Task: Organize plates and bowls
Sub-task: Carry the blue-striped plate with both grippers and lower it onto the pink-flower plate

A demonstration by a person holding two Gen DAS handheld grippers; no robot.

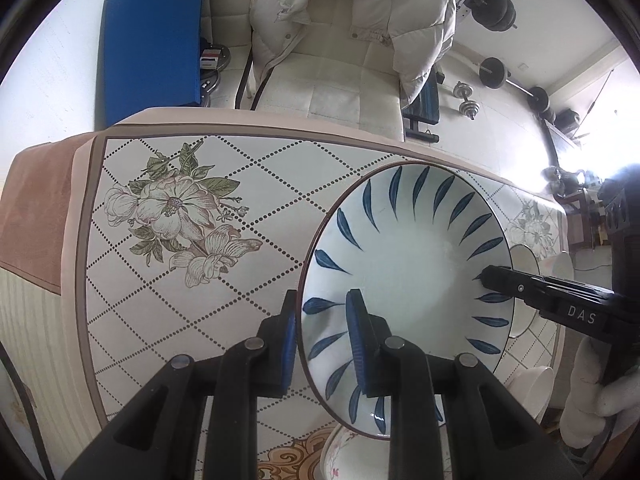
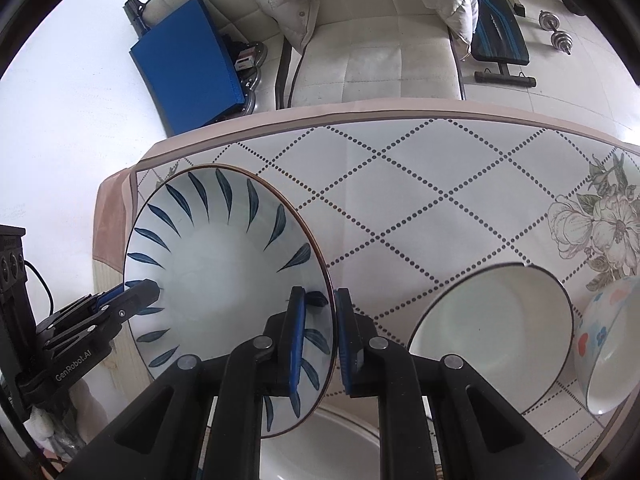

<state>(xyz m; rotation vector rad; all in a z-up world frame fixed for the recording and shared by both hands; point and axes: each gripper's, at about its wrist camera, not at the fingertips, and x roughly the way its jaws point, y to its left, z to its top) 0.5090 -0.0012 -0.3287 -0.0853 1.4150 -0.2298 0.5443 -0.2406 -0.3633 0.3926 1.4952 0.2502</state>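
The blue-leaf bowl (image 1: 404, 276) is held above the floral worktop (image 1: 200, 240), its rim clamped by the left claw (image 1: 322, 336) and right claw (image 2: 320, 336); both should be kept level and moved together.

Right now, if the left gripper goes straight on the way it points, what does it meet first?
Probably the tablecloth. The left gripper is shut on the rim of the leaf bowl and points steeply down; depth is unclear.
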